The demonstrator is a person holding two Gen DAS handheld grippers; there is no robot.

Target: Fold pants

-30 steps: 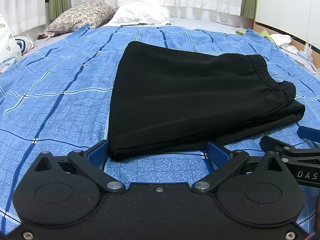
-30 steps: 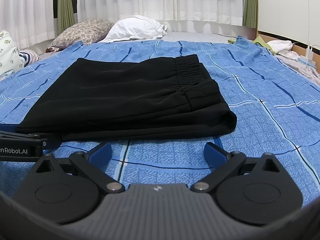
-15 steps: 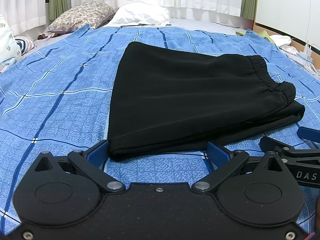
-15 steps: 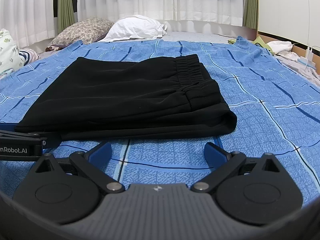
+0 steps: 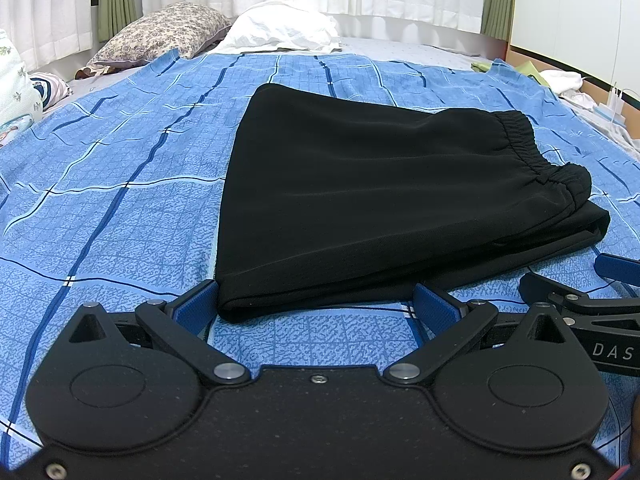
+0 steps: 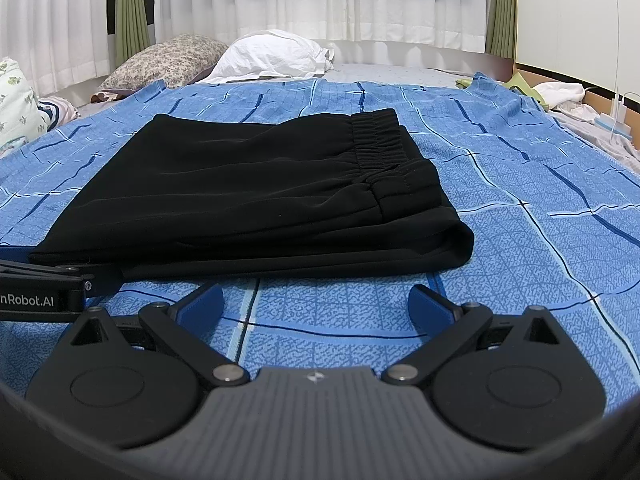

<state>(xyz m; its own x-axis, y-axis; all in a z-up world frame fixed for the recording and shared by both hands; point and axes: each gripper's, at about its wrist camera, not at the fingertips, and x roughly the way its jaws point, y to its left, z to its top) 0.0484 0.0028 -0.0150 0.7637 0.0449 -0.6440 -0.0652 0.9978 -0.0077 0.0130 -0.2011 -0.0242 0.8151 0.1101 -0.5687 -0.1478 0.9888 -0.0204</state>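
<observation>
Black pants [image 5: 372,200] lie folded into a compact stack on the blue checked bedspread [image 5: 120,184], elastic waistband [image 5: 532,152] toward the right. In the right wrist view the same pants [image 6: 256,196] fill the middle, waistband [image 6: 376,140] at the far right. My left gripper [image 5: 316,304] stands open just short of the stack's near left corner, nothing between its blue pads. My right gripper [image 6: 316,304] is open too, a little short of the near edge, holding nothing. Each gripper shows at the side of the other's view.
A floral pillow [image 5: 160,36] and a white pillow [image 5: 280,28] sit at the head of the bed under white curtains. White and green cloth [image 5: 560,80] lies at the far right by a wooden edge. Bedspread stretches left and right of the pants.
Almost nothing differs; the views hold steady, with only a slight shift. Both grippers stay open and the pants lie as before.
</observation>
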